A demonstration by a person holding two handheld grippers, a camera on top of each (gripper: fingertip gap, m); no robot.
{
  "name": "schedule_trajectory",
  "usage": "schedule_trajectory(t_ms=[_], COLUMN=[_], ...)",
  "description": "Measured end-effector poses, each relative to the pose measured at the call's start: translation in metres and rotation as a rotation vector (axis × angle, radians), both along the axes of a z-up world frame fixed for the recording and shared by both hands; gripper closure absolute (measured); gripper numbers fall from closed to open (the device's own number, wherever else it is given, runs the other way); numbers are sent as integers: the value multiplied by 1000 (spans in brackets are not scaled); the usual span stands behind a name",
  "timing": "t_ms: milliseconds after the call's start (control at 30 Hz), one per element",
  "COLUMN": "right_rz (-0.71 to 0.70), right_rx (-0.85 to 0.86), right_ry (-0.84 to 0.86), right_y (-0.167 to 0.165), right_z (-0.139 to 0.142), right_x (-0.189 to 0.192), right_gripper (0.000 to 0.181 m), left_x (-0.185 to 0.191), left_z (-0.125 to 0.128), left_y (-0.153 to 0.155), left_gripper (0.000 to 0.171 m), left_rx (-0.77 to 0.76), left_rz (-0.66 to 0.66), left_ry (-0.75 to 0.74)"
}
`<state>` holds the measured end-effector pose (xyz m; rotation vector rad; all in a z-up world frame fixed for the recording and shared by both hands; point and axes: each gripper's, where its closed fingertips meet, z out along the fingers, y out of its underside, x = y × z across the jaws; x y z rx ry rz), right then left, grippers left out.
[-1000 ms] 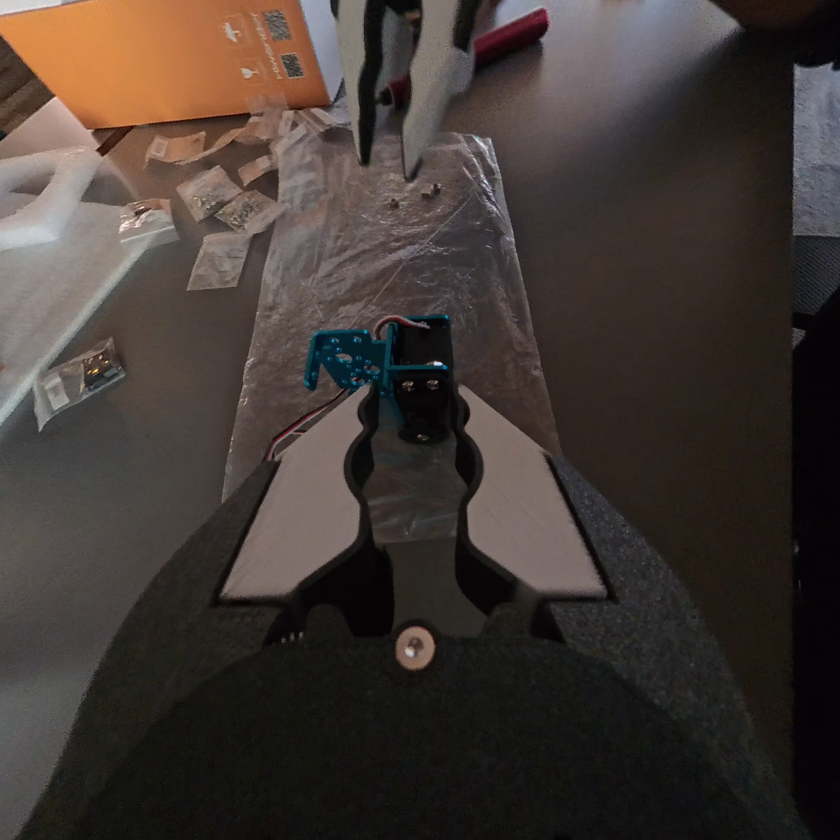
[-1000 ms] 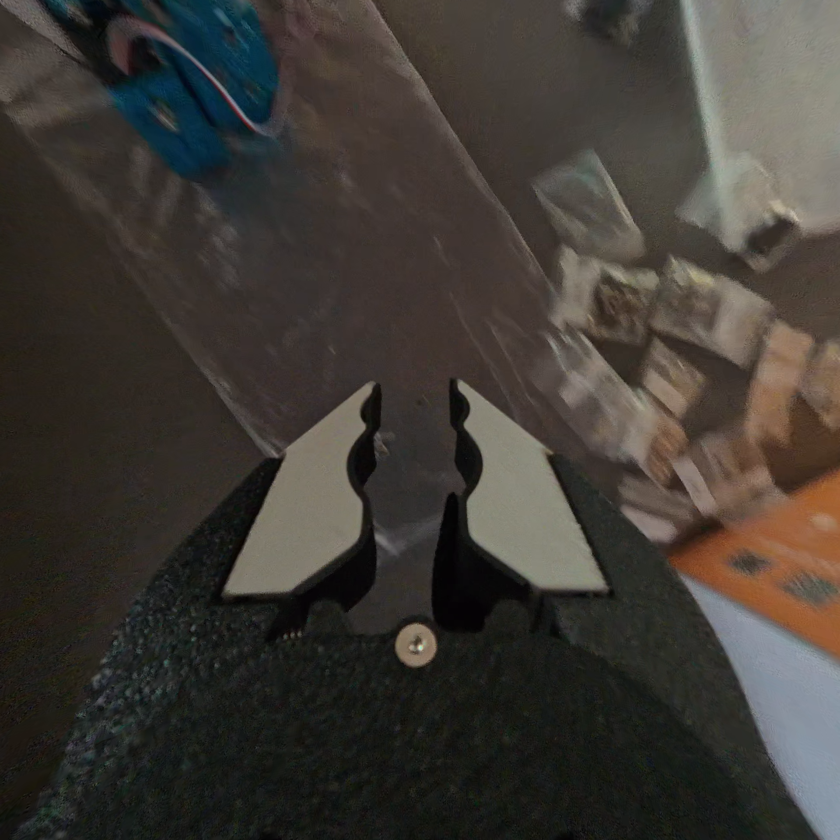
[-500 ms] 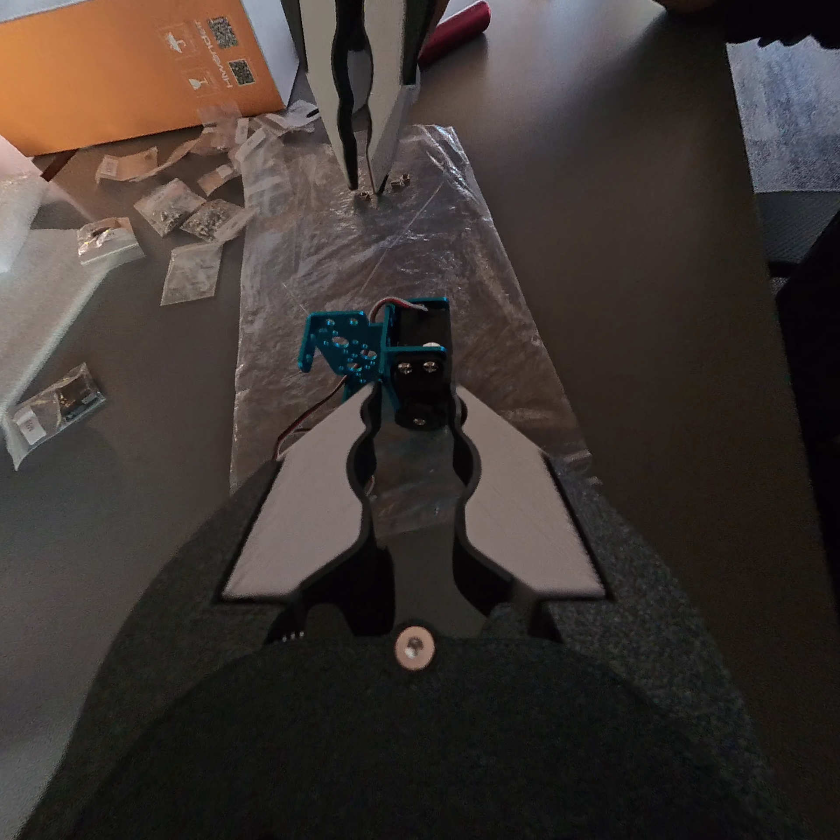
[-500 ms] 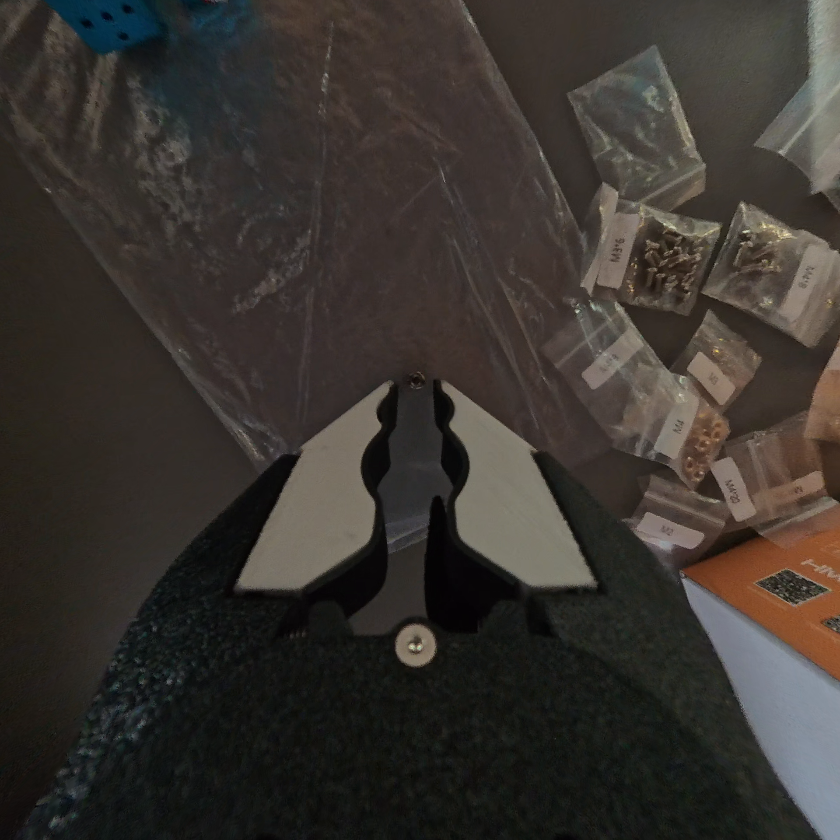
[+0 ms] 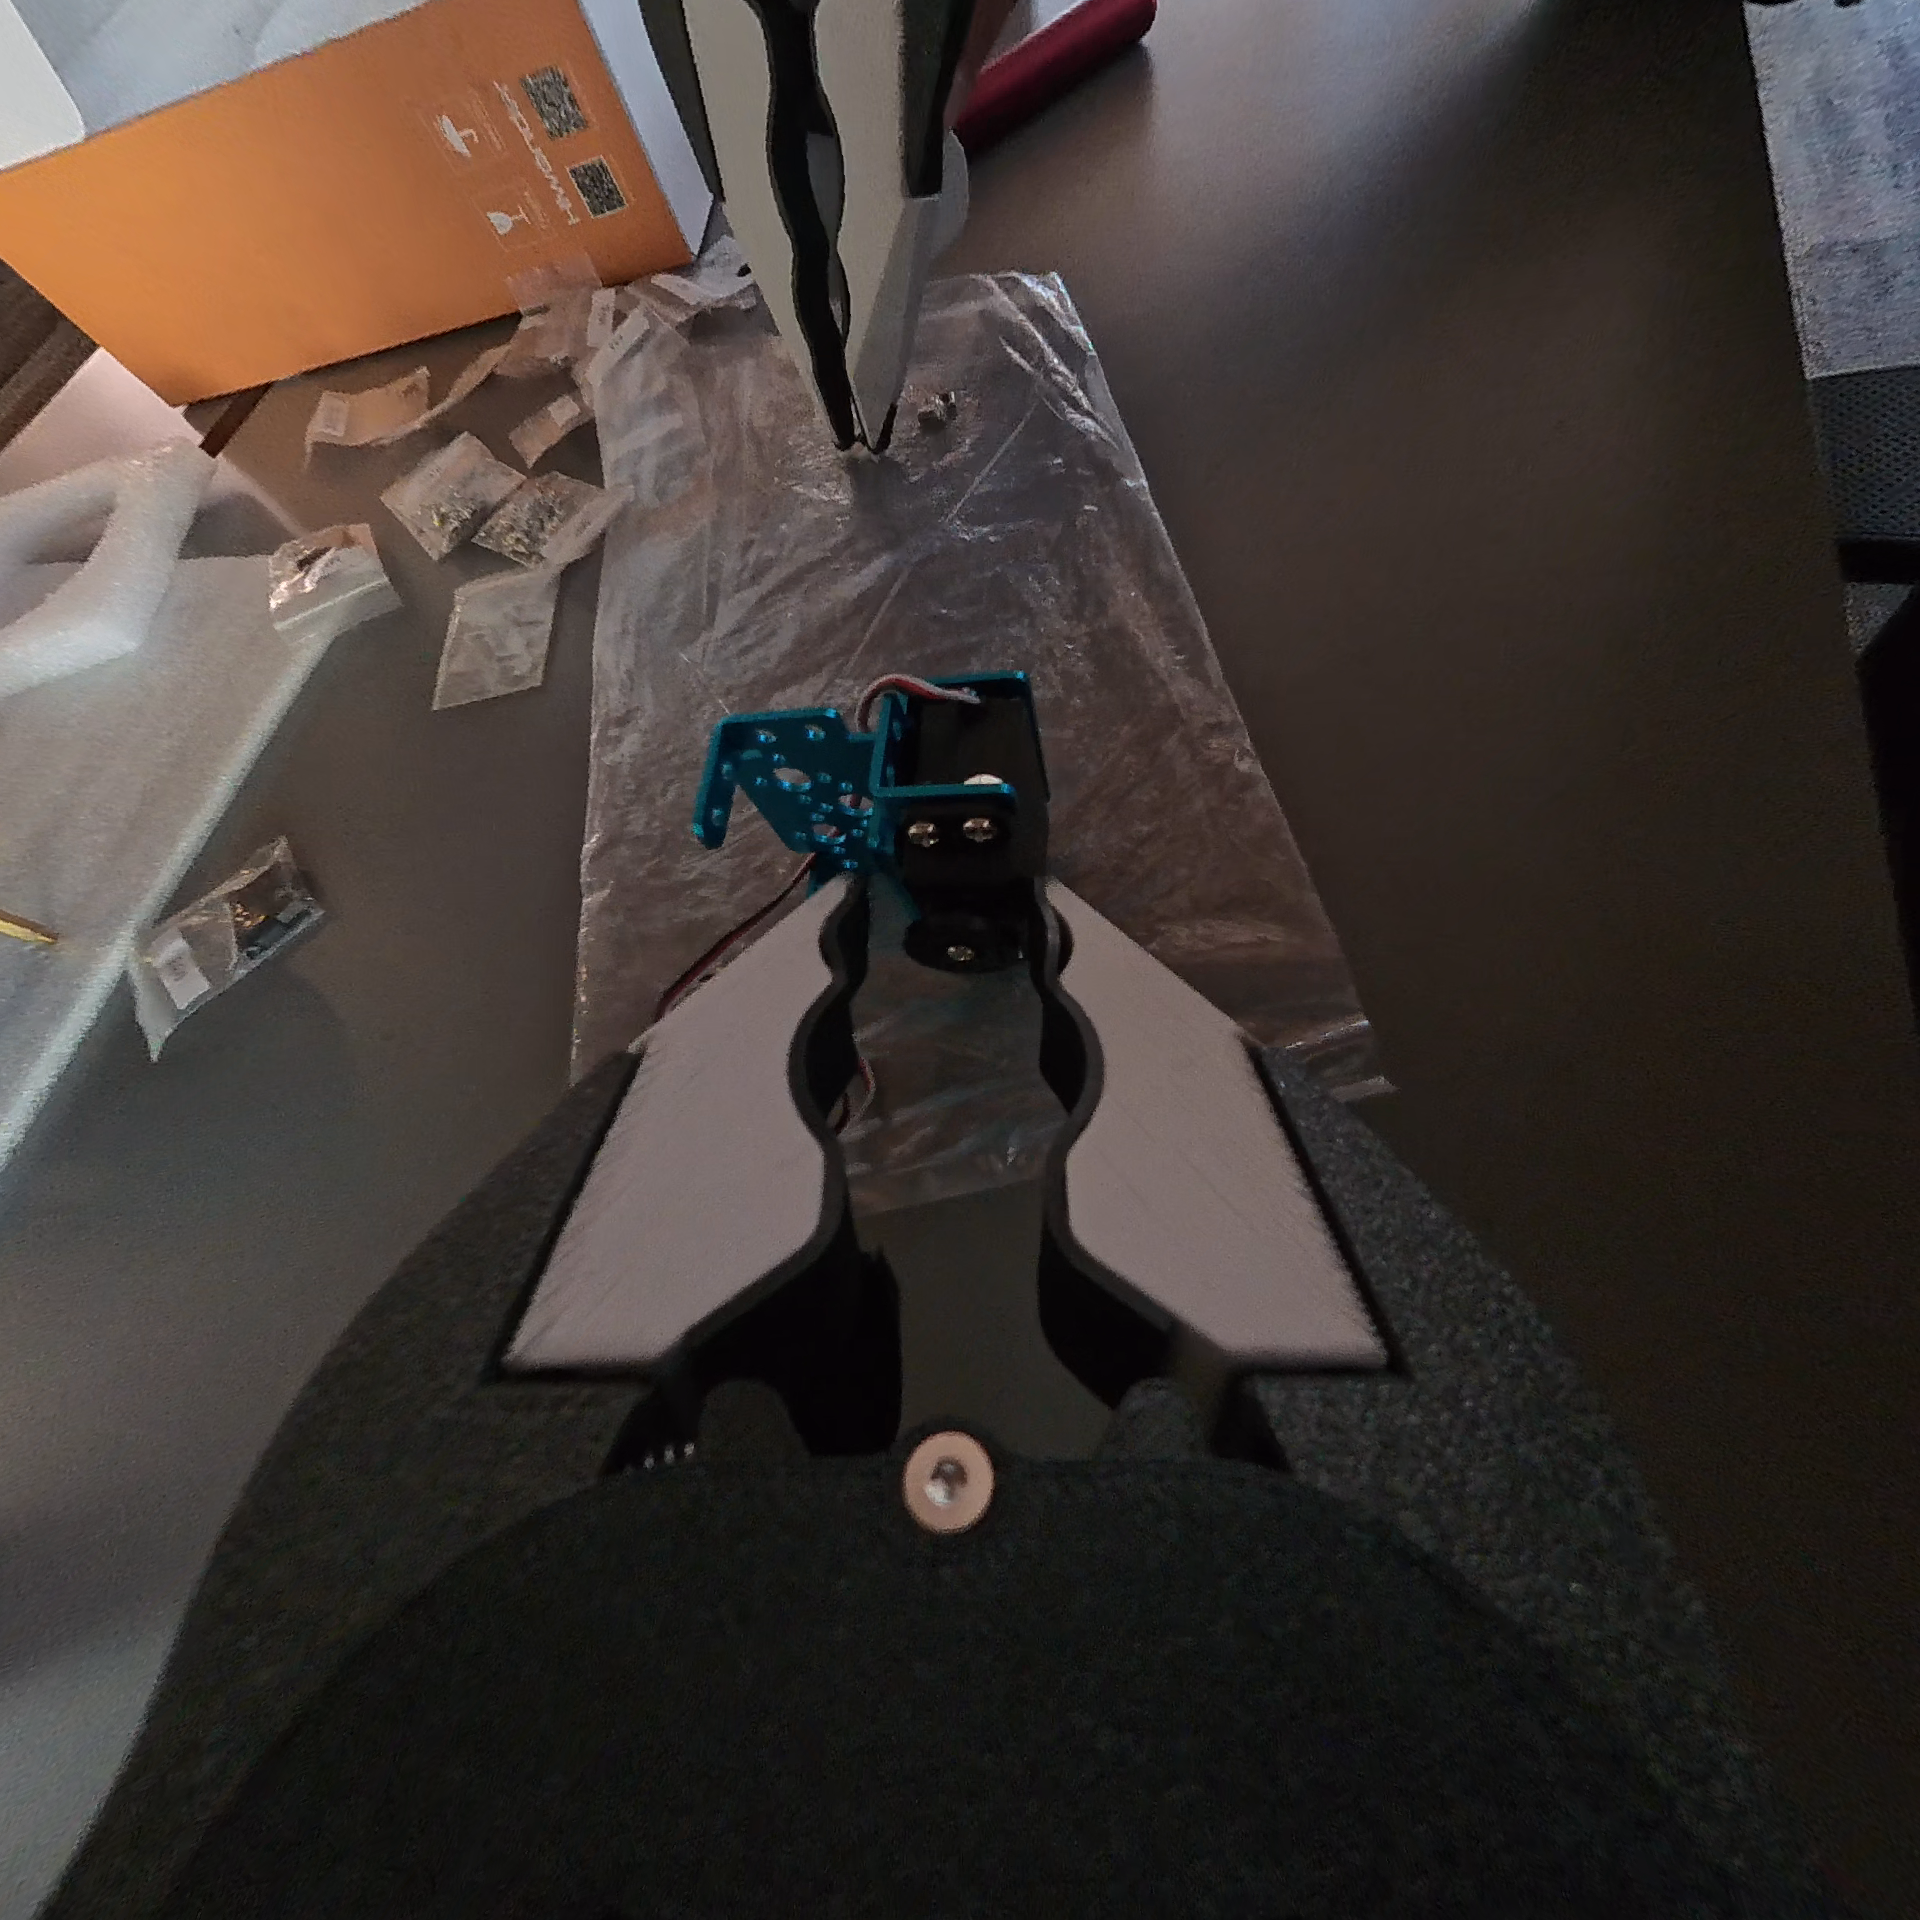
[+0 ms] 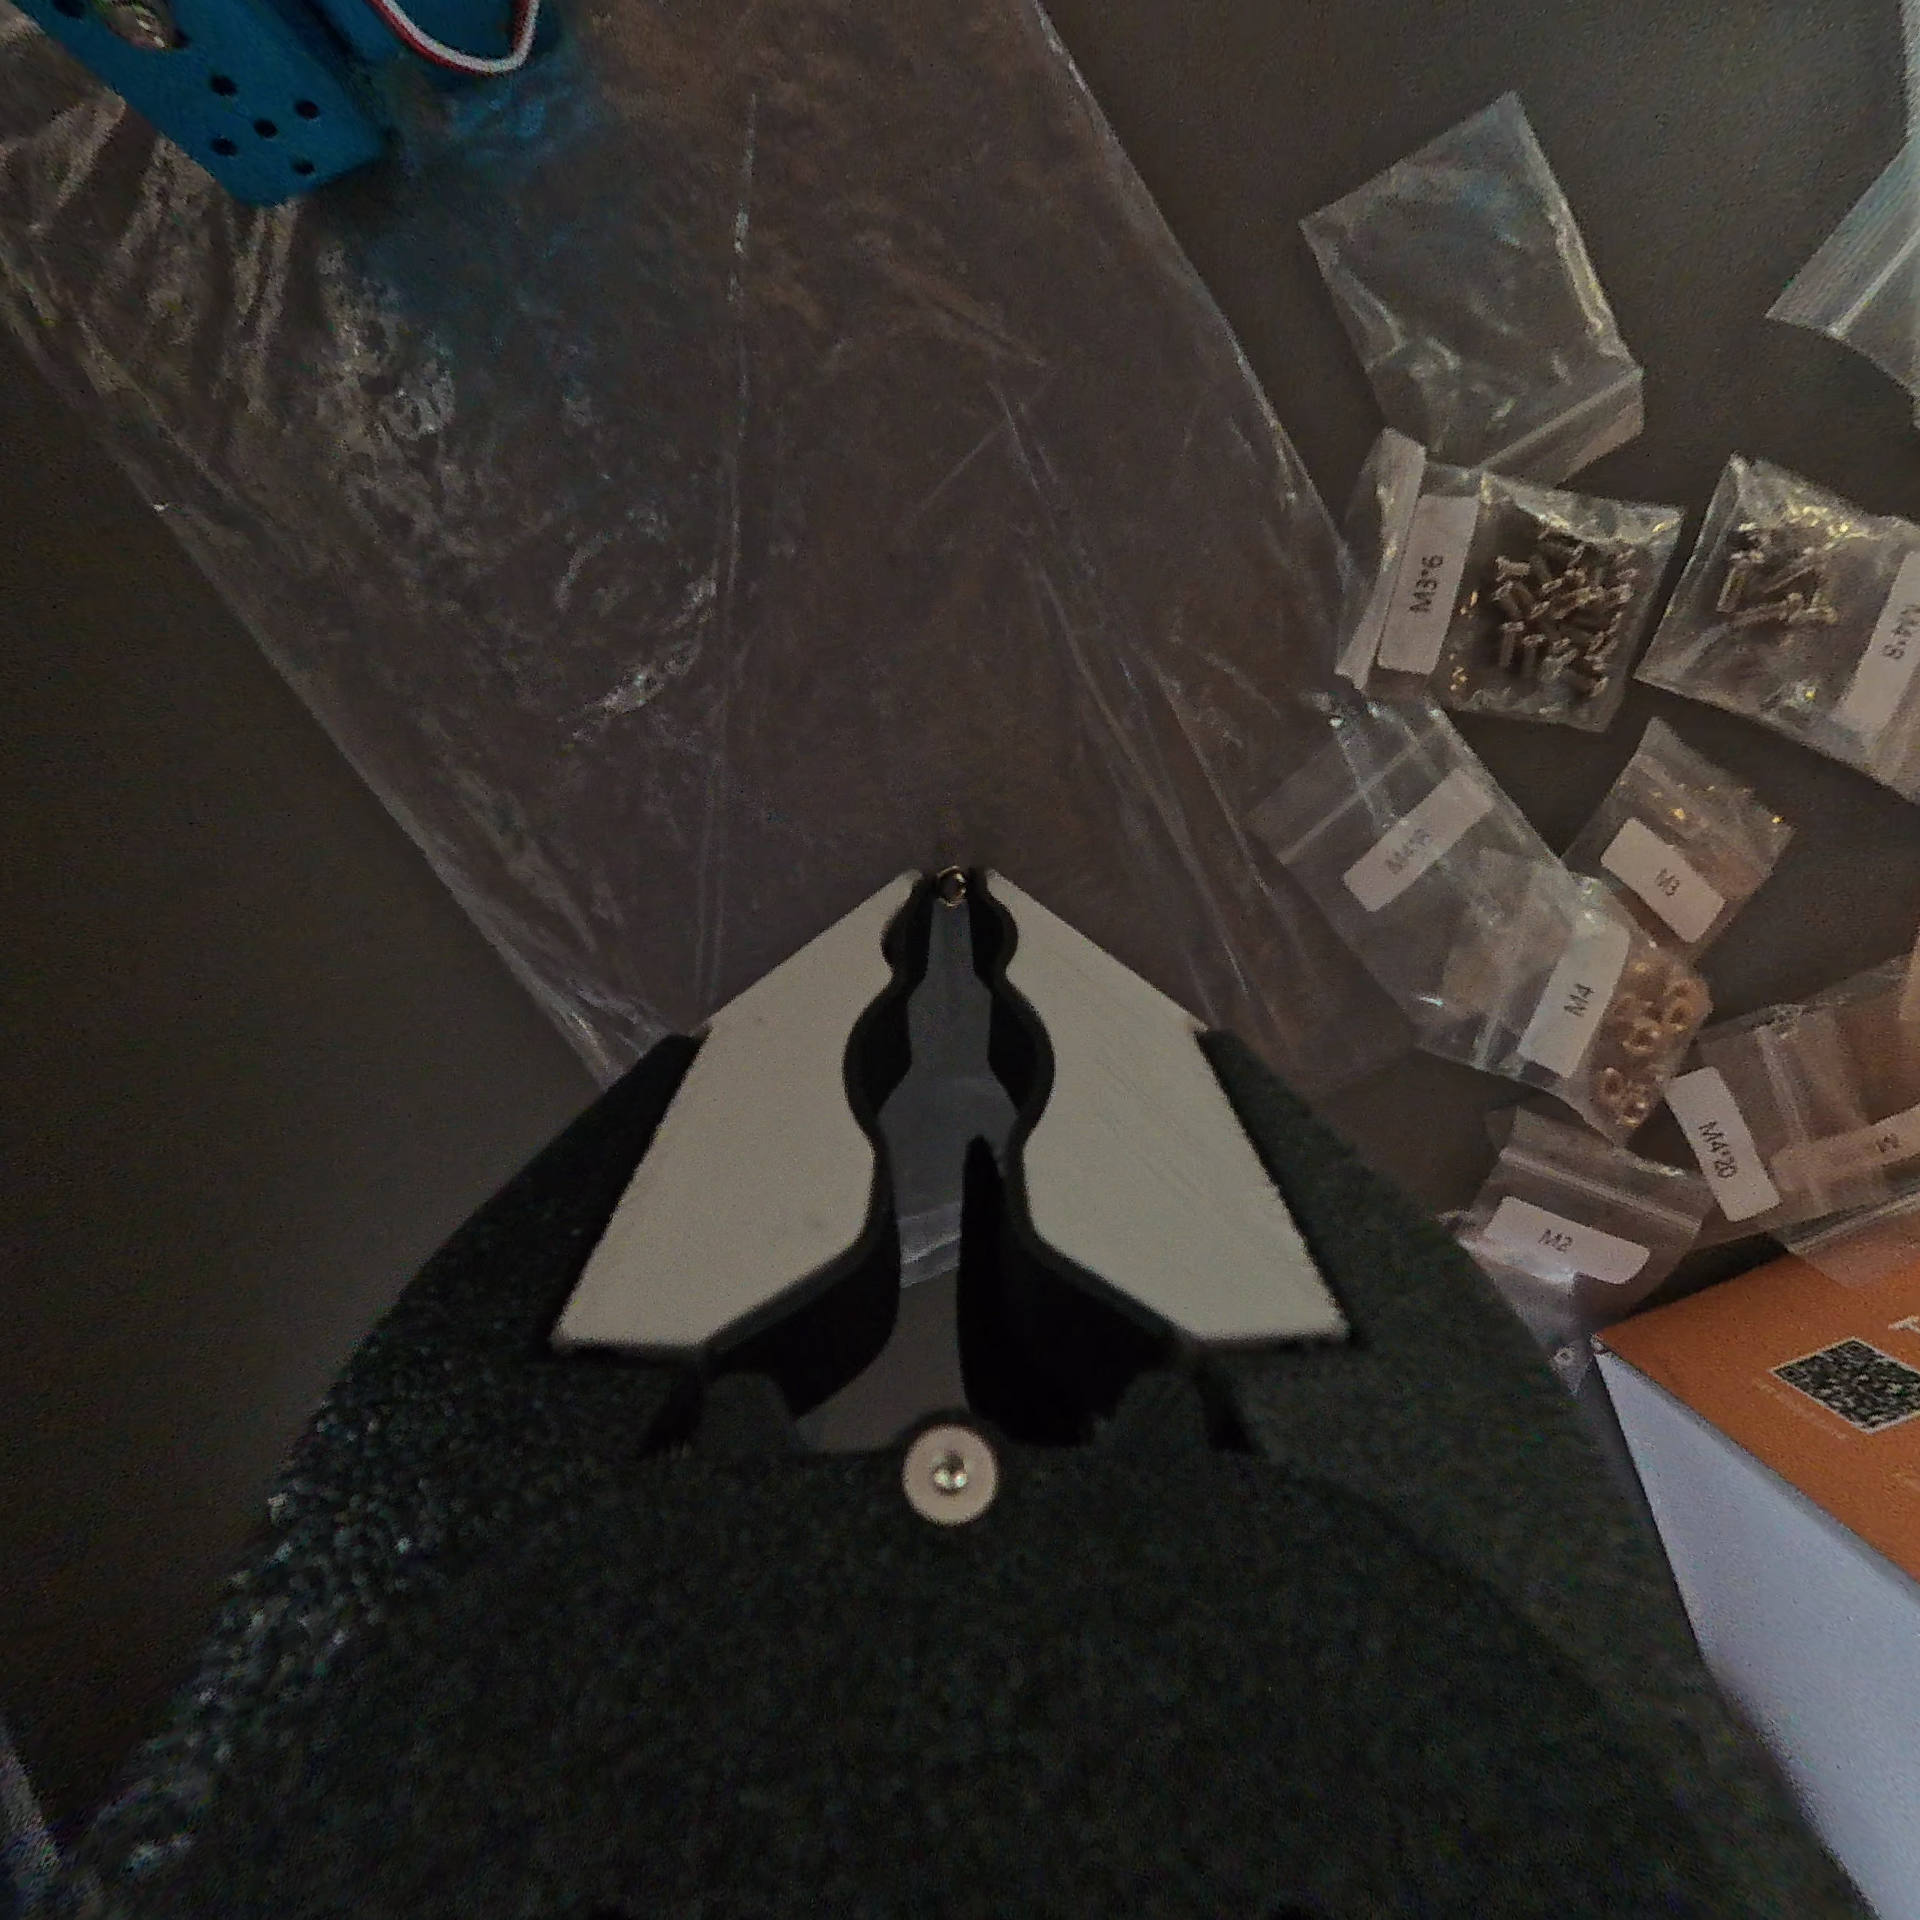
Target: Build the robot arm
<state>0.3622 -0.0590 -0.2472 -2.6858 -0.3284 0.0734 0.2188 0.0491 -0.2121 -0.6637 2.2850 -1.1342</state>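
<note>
My left gripper (image 5: pixel 948 912) is shut on a black servo (image 5: pixel 961 831) fixed in a blue metal bracket (image 5: pixel 800 779), with red and white wires trailing. It holds the servo just above a clear plastic sheet (image 5: pixel 935 582). My right gripper (image 6: pixel 951 885) points down at the far end of the sheet (image 6: pixel 727 468), its tips closed on a small screw (image 6: pixel 952 883). It also shows in the left wrist view (image 5: pixel 862 436), tips touching the sheet. A second small metal piece (image 5: pixel 938 410) lies just right of those tips. The blue bracket (image 6: pixel 270 114) shows at the top left of the right wrist view.
Several small zip bags of screws and nuts (image 6: pixel 1538 603) lie beside the sheet, also in the left wrist view (image 5: pixel 499 509). An orange and white box (image 5: pixel 312 208) stands behind them. White foam (image 5: pixel 73 561) lies at the left, and a dark red cylinder (image 5: pixel 1049 73) at the back. Left tips to right tips: about 20 centimetres.
My right gripper came down onto the sheet and closed its fingers from open to shut on the small screw. My left gripper kept hold of the servo.
</note>
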Motion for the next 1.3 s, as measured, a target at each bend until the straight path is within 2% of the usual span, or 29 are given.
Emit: schedule_trajectory(t_ms=[100,200,333,367,433,567,633,1033,1300], right_rz=[18,62,183,218,274,291,272,295,288], right_rx=[83,258,542,568,584,650,664,615,644], right_ry=[0,29,171,181,159,64,11,21,37], right_y=[9,30,67,73,81,98,103,105,105], right_z=[13,40,84,88,89,92,93,78,82], right_x=[-3,-21,-81,-95,-117,-134,-132,-140,-140], right_gripper=[175,175,176,176,175,176,176,176,176], left_x=[-1,1,-2,-5,-10,-15,-17,-19,-18], left_z=[10,22,43,46,50,54,52,56,48], left_y=[1,2,-3,-7,-12,-20,-24,-30,-26], left_gripper=[140,139,137,135,131,127,125,124,124], left_rx=[-55,-152,-328,-362,-407,-427,-419,-421,-386], left_rz=[2,13,-21,-43,-76,-93,-101,-105,-100], left_ry=[3,25,59,74,102,93,97,62,72])
